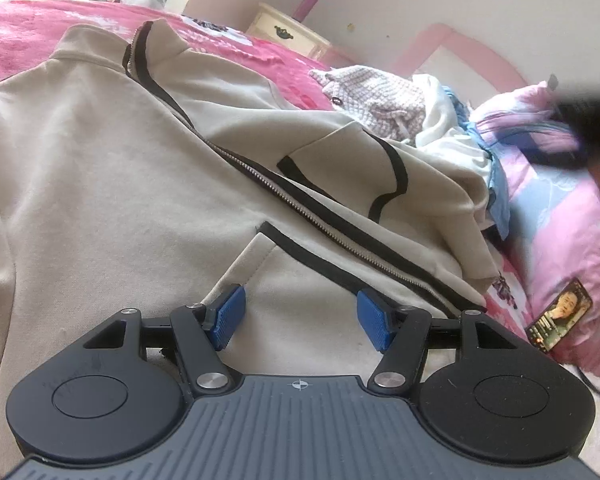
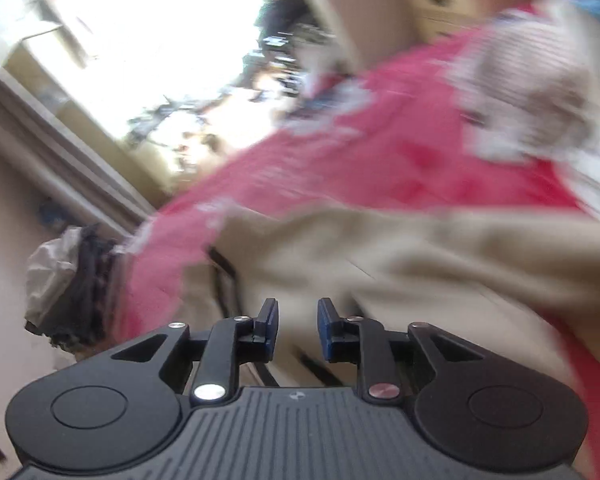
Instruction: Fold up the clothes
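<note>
Pink bedspread (image 1: 16,36) fills my left view from 9 to 12 o'clock, half buried under the beige zip jacket (image 1: 100,168) spread across centre, its hem cut off by the frame. Clothes pile (image 1: 380,100) at 2 o'clock, edges hard to separate. Phone (image 1: 560,314) at 4 o'clock. Left gripper (image 1: 302,316) hovers over the jacket, jaws wide, gripping nothing. Right view is smeared; right gripper (image 2: 298,328) jaws narrow, gap empty, jacket beyond.

My left gripper (image 1: 302,316) hangs low over the beige zip jacket (image 1: 100,168), jaws spread wide, gripping nothing. My right gripper (image 2: 298,330) is tilted above that jacket, jaws narrowly parted and empty.
</note>
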`<state>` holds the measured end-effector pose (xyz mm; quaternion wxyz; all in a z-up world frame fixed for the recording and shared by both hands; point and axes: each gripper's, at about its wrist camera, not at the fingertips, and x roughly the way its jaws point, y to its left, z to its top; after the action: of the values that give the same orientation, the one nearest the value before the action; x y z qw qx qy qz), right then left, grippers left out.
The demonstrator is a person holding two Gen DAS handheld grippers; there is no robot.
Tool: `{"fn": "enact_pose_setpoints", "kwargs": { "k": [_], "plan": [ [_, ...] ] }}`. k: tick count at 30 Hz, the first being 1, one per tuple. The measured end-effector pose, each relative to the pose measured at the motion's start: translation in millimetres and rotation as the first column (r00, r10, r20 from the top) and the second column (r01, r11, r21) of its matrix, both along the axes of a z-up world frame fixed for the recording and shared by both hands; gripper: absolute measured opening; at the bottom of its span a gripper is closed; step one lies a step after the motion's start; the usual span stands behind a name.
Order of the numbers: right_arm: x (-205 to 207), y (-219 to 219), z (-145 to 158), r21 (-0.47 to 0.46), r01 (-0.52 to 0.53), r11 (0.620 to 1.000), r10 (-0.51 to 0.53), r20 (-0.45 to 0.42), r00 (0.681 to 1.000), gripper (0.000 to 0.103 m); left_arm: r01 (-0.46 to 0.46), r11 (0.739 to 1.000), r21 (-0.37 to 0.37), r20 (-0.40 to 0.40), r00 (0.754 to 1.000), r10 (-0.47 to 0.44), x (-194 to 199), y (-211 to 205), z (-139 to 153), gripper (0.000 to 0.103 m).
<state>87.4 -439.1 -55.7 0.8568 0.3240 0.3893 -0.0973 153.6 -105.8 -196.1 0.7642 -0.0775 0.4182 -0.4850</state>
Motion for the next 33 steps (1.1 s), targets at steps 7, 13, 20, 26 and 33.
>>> {"fn": "enact_pose_setpoints", "kwargs": {
  "k": [7,13,20,26,33],
  "plan": [
    [-135,-28,-63,0.232,0.271,0.934,-0.234,-0.174,0.957,0.034,-0.022,0.997,0.07,0.054,0.998,0.018,-20,-4,16,0.062],
    [-167,-53,-113,0.367,0.408,0.836,-0.379,-0.151,0.913,0.038,0.169,0.977,0.127,0.241,0.95,-0.196,-88,-40,63,0.062],
    [-176,-83,-156,0.592,0.446,0.671,-0.522,-0.049,0.852,0.042,0.362,0.892,0.272,0.35,0.826,-0.442,-157,-142,74,0.062],
    [-174,-98,-193,0.703,0.458,0.545,-0.647,0.005,0.762,0.041,0.335,0.838,0.431,0.378,0.776,-0.505,-171,-200,59,0.061],
    [-189,-93,-238,0.903,0.264,0.339,-0.8,0.13,0.586,0.042,0.285,0.786,0.549,0.372,0.759,-0.534,-167,-218,50,0.049]
  ]
}}
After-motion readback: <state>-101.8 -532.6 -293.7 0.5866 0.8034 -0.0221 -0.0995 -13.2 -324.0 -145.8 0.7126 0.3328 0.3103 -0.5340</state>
